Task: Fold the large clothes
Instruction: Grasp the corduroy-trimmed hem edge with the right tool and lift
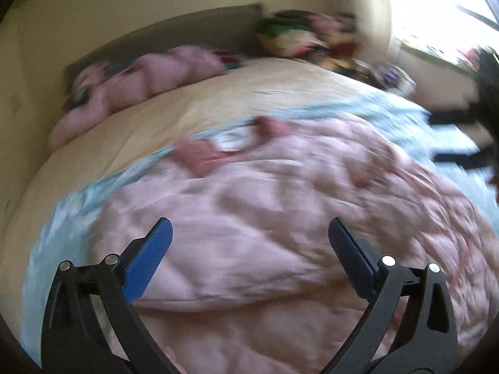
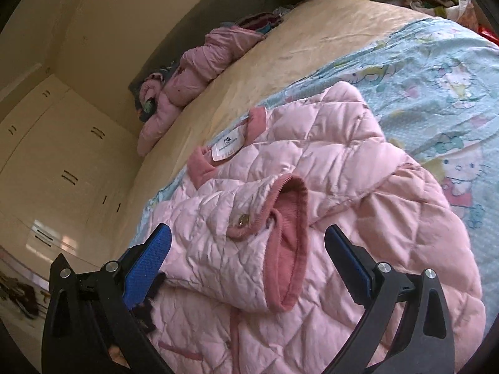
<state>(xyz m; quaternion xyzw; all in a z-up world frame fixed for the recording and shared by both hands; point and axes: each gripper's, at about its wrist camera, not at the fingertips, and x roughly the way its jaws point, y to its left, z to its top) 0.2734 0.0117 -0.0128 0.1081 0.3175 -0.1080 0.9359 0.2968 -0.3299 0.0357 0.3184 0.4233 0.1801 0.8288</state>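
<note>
Pink quilted jacket (image 2: 327, 187) lies on the bed (image 2: 280, 71), over the blue sheet (image 2: 436, 71). Your left hand-held gripper (image 1: 249, 233) and right hand-held gripper (image 2: 248, 237) hover above it, jaws apart, empty.

Pink quilted jacket (image 2: 327, 168) flat on bed, one sleeve across front.

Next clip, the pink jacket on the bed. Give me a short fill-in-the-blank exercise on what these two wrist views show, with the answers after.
1. The quilted jacket lying on the bed is ____ in colour.
2. The right gripper has its jaws ____, with a sleeve cuff between them.
3. The left gripper holds ____ between its jaws.
4. The white label sits inside the jacket's ____.

Missing words: pink; open; nothing; collar
</note>
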